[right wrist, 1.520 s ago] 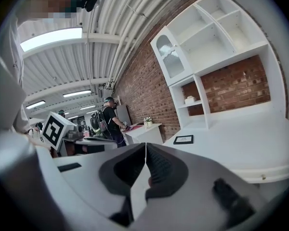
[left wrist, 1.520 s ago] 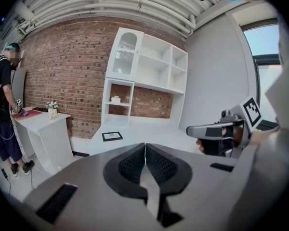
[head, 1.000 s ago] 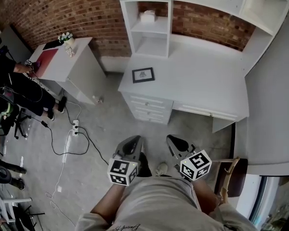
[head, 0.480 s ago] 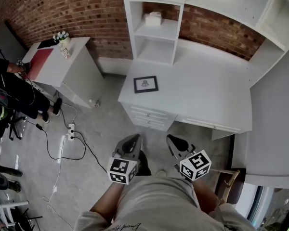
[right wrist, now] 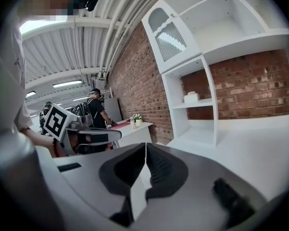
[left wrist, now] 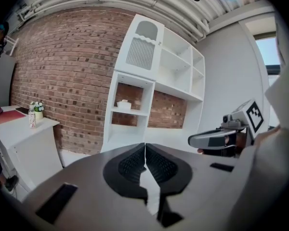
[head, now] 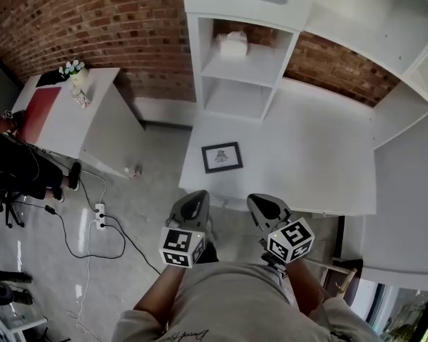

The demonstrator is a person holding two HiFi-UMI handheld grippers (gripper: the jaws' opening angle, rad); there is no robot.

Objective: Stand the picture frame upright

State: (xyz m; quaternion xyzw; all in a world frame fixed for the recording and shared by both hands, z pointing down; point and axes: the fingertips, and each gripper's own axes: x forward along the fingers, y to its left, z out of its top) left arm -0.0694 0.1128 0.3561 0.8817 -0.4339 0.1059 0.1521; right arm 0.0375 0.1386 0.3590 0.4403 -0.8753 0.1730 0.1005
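Observation:
A small black picture frame (head: pixel 222 157) lies flat on the white desk (head: pixel 307 162) near its front left corner, face up. Both grippers are held side by side at the person's waist, short of the desk's front edge. My left gripper (head: pixel 190 206) is shut with nothing in it, its ribbed pads (left wrist: pixel 133 161) touching. My right gripper (head: pixel 265 206) is shut and empty too, its pads (right wrist: pixel 156 167) pressed together. Neither gripper view shows the frame.
A white shelf unit (head: pixel 239 63) with a small white box (head: pixel 234 44) stands at the desk's back against a brick wall. A white side table (head: pixel 78 109) with a flower pot (head: pixel 75 73) is at left. Cables and a power strip (head: pixel 100 216) lie on the floor. A person (head: pixel 7 166) is at far left.
The person has walked closer to the desk: the desk and frame have slid down toward the grippers in the head view. Both grippers stay shut at the waist.

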